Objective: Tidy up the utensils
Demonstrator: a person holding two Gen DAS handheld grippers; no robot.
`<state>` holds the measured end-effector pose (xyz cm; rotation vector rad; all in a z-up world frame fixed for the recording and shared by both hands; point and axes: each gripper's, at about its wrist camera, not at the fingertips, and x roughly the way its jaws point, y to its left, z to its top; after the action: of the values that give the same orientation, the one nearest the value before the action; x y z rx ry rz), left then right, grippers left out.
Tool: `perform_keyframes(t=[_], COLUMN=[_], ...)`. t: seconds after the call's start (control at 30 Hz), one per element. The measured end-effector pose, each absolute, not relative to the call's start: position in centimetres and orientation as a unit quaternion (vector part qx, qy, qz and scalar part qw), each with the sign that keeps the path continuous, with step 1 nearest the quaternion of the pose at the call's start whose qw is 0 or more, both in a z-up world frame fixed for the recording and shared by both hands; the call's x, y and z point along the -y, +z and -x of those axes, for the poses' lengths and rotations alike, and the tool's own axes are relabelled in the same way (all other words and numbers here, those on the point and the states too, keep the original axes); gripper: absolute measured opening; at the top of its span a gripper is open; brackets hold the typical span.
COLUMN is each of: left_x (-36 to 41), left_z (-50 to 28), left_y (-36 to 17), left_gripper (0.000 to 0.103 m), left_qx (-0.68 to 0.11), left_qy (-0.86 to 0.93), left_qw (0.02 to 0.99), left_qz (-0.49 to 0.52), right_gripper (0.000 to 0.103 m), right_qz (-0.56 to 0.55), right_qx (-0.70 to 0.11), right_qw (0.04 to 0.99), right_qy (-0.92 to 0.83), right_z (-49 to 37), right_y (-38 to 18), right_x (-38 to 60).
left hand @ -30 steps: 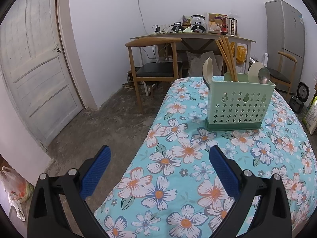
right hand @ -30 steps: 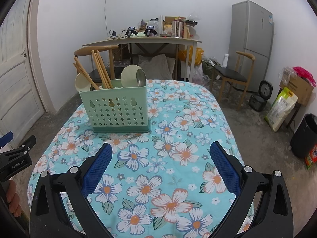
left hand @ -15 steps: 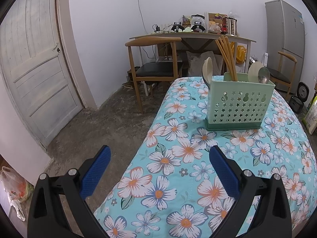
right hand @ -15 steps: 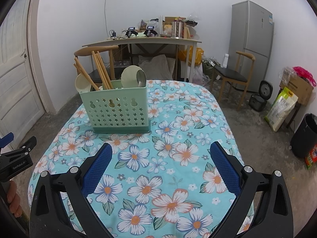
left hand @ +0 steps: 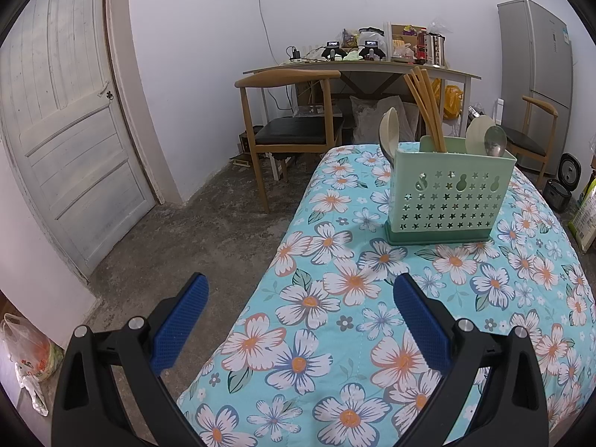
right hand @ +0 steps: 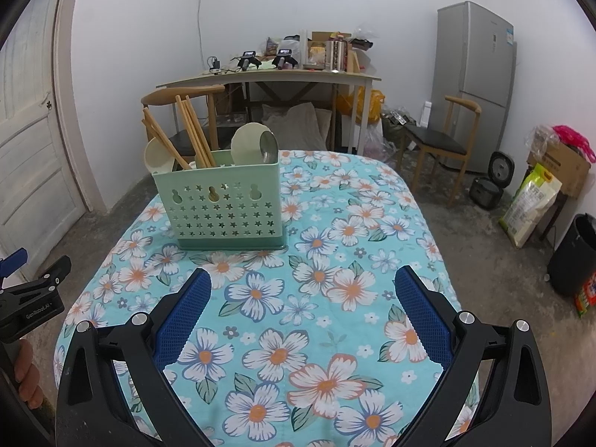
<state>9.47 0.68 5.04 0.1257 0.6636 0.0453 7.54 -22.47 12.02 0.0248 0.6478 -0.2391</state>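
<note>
A mint-green utensil holder (left hand: pixel 449 195) with star holes stands on the floral tablecloth (left hand: pixel 372 316); it also shows in the right wrist view (right hand: pixel 223 201). It holds wooden chopsticks (right hand: pixel 193 132), cream spoons (right hand: pixel 247 143) and a metal spoon (left hand: pixel 495 141). My left gripper (left hand: pixel 300 296) is open and empty, at the table's left near edge, well short of the holder. My right gripper (right hand: pixel 301 290) is open and empty above the cloth (right hand: pixel 316 260), in front of the holder. The left gripper also shows at the left edge of the right wrist view (right hand: pixel 26 290).
A wooden chair (left hand: pixel 290 126) and a cluttered desk (left hand: pixel 365 67) stand behind the table. A fridge (right hand: pixel 480 82), a second chair (right hand: pixel 439 141), a rice cooker (right hand: pixel 491 178), bags and a black bin (right hand: pixel 573 253) are at the right. A door (left hand: pixel 63 123) is at the left.
</note>
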Motion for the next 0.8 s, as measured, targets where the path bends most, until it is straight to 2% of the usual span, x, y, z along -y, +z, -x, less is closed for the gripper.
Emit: perform_keyframes(t=[0.8], left_x=[-0.73], left_z=[-9.46], left_y=[5.06], left_gripper=[0.097], left_qx=[-0.326], left_qy=[0.022], left_qw=[0.943], left_qz=[-0.062], right_gripper=[0.095], right_qz=[-0.013], right_qx=[-0.318], right_qw=[0.941], right_qy=[-0.114], right_z=[-7.66], right_y=[12.23], right_x=[21.87])
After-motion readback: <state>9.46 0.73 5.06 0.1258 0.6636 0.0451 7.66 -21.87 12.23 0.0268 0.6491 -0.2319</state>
